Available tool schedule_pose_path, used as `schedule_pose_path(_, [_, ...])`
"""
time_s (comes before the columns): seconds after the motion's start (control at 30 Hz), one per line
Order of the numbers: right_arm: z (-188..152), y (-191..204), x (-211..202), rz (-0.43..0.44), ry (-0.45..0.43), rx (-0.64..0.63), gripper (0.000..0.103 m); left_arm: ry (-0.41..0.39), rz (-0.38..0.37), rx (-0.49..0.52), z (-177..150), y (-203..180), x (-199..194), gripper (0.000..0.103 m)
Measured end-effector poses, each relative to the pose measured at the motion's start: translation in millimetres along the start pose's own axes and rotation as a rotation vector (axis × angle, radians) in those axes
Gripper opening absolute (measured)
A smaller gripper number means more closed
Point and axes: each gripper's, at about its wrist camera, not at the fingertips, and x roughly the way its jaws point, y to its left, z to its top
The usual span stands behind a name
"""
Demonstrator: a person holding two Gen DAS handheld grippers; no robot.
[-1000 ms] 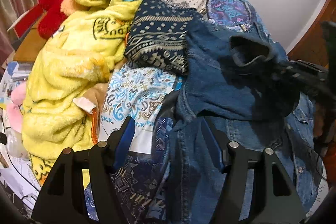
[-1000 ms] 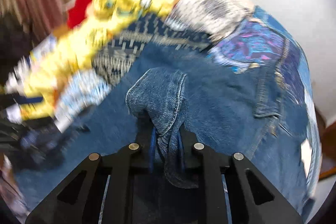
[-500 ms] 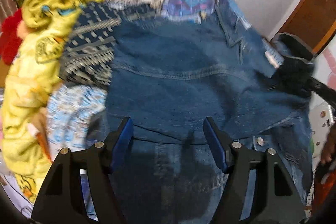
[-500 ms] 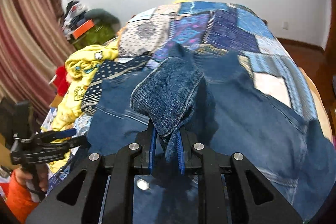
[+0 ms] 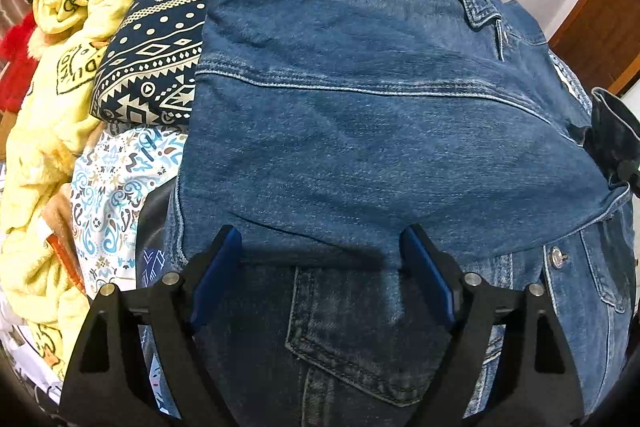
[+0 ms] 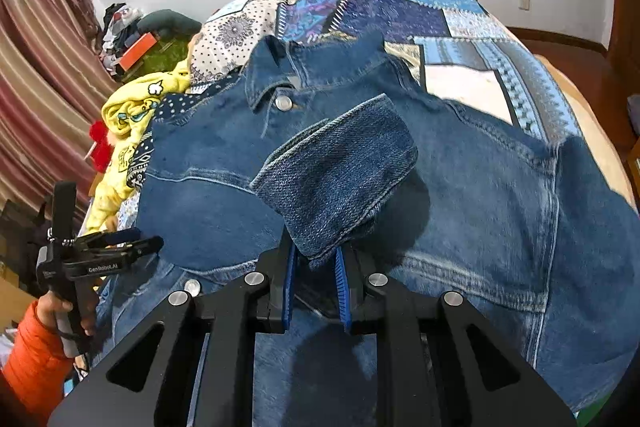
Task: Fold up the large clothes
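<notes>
Denim jacket (image 6: 460, 163) spread across the patchwork bedspread (image 6: 440, 7), one sleeve folded over its body. My right gripper (image 6: 314, 281) pinches the sleeve cuff (image 6: 336, 171); my left gripper (image 5: 320, 263) hovers over the denim, fingers apart, holding nothing. Yellow fleece (image 5: 52, 131), possibly a blanket, lies beside it.

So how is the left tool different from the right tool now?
The left tool is open with nothing between its fingers; the right tool is shut on the denim jacket's cuff. The left hovers over the jacket's folded part; the right lifts the sleeve end. Both have blue pads and black frames.
</notes>
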Motion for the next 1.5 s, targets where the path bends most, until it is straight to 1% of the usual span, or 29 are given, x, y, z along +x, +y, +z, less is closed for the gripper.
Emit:
schedule_pose_path(0.03, [-2,-3,0,-0.01,0.005,0.008,0.016,-0.002,0.004,0.0,0,0,0,0.084])
schedule_pose_path(0.1, [-6,-7,-2,-0.028,0.02,0.012,0.021,-0.003,0.016,0.003,-2,-2,0,0.085])
schedule_pose_path(0.13, [-8,-9,-3,-0.058,0.028,0.01,0.026,-0.004,0.024,0.005,-2,-3,0,0.085])
schedule_pose_path(0.17, [-9,-11,-4,-0.08,0.032,0.005,0.033,-0.006,0.031,0.009,-2,-4,0,0.086])
schedule_pose_path(0.2, [-10,-13,-6,-0.109,0.032,0.002,0.036,-0.008,0.036,0.012,-2,-5,1,0.086])
schedule_pose_path(0.23, [-12,-17,-12,-0.178,0.02,0.001,0.038,-0.01,0.038,0.012,-2,-5,1,0.086])
schedule_pose_path(0.27, [-12,-21,-16,-0.213,0.012,0.003,0.04,-0.01,0.038,0.009,-2,-5,2,0.086])
schedule_pose_path(0.33, [-13,-34,-32,-0.195,0.003,0.033,0.045,-0.011,0.04,0.003,-2,-5,2,0.086])
schedule_pose_path(0.43, [-14,-44,-54,-0.239,-0.018,0.056,0.045,-0.008,0.056,-0.005,-5,-7,-1,0.086])
schedule_pose_path(0.5, [-16,-49,-73,-0.25,-0.051,0.066,0.046,0.0,0.075,0.001,-6,-11,-6,0.085])
schedule_pose_path(0.53, [-16,-52,-82,-0.247,-0.066,0.075,0.051,0.004,0.077,0.009,-6,-13,-9,0.085])
schedule_pose_path(0.57, [-15,-54,-91,-0.248,-0.085,0.087,0.059,0.006,0.068,0.023,-7,-17,-14,0.085])
schedule_pose_path(0.67, [-18,-61,-119,-0.277,-0.153,0.111,0.07,-0.028,0.049,0.056,-6,-33,-33,0.085])
schedule_pose_path(0.73, [-23,-68,-137,-0.299,-0.187,0.13,0.074,-0.059,0.032,0.077,-4,-46,-47,0.085])
schedule_pose_path(0.87, [-35,-86,-161,-0.322,-0.229,0.195,0.076,-0.122,-0.02,0.131,0,-80,-76,0.085])
schedule_pose_path(0.97, [-46,-105,-172,-0.328,-0.229,0.26,0.076,-0.159,-0.053,0.178,0,-109,-90,0.087])
schedule_pose_path(1.03, [-57,-119,-173,-0.322,-0.212,0.307,0.076,-0.177,-0.08,0.206,-3,-130,-98,0.089])
schedule_pose_path(1.17, [-77,-145,-165,-0.3,-0.163,0.396,0.076,-0.174,-0.117,0.248,-9,-157,-100,0.089])
schedule_pose_path(1.3, [-96,-176,-150,-0.244,-0.115,0.517,0.076,-0.159,-0.121,0.273,-18,-174,-96,0.089])
schedule_pose_path(1.43, [-105,-200,-130,-0.201,-0.087,0.594,0.076,-0.137,-0.111,0.273,-24,-179,-90,0.089])
schedule_pose_path(1.5, [-106,-205,-126,-0.169,-0.105,0.604,0.076,-0.133,-0.1,0.272,-27,-179,-89,0.089])
